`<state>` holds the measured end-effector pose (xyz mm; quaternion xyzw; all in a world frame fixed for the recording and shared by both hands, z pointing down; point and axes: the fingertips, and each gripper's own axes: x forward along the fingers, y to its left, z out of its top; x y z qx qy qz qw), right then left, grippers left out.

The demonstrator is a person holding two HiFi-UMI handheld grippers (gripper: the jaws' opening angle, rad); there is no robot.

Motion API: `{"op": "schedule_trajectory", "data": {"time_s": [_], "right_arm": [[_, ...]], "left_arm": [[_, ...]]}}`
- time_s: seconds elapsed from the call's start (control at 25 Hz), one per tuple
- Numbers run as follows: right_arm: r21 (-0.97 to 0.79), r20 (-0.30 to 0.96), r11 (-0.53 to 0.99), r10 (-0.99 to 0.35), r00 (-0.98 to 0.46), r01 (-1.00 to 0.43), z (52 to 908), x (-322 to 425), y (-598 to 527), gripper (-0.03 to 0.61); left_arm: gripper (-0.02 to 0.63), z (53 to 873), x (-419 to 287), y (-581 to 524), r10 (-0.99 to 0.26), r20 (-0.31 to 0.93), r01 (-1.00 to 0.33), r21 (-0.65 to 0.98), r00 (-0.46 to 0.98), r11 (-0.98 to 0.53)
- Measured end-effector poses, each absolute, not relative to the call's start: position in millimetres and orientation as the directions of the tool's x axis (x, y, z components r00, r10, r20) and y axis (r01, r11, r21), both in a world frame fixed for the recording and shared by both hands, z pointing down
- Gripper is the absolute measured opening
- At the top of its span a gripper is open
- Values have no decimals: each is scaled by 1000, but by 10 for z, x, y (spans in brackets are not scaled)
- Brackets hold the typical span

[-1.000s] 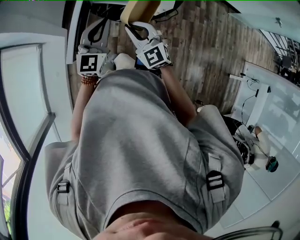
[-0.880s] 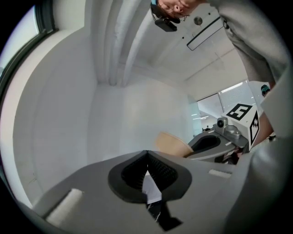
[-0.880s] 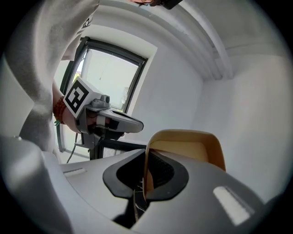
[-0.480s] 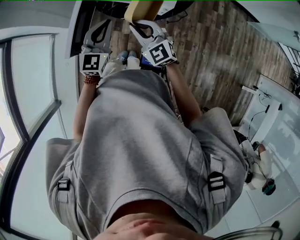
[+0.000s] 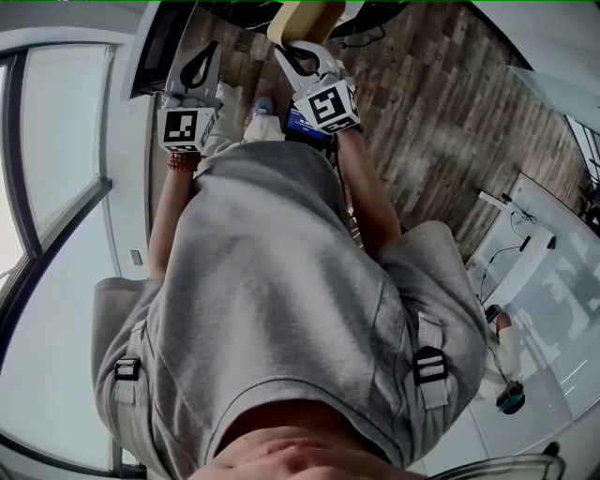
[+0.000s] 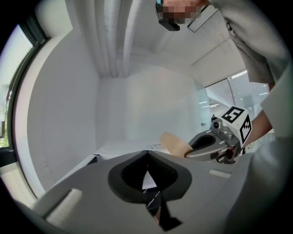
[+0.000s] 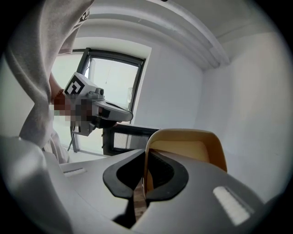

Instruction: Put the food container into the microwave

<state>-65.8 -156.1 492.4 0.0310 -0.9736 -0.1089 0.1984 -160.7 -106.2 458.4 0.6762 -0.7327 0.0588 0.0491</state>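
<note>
right gripper (image 5: pixel 298 47) and its tan food container (image 5: pixel 305 19) shifted rightward and slightly up, white desk (image 5: pixel 553 253) slid lower toward the right edge

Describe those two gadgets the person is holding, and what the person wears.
The left gripper and right gripper are pale grey shells with black ribbed jaw linings. Each carries a white cube printed with black square markers. The person wears a grey short-sleeved shirt and a beaded bracelet at the left wrist.
</note>
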Motion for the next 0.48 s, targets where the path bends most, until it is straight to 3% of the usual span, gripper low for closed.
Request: {"op": "schedule_trajectory", "data": {"time_s": [0.48], "right_arm": [[274, 446, 950, 13, -895, 151, 5147, -926, -1513, 26]], "left_arm": [[2, 4650, -1648, -1135, -984, 127, -992, -5, -122, 123]]}}
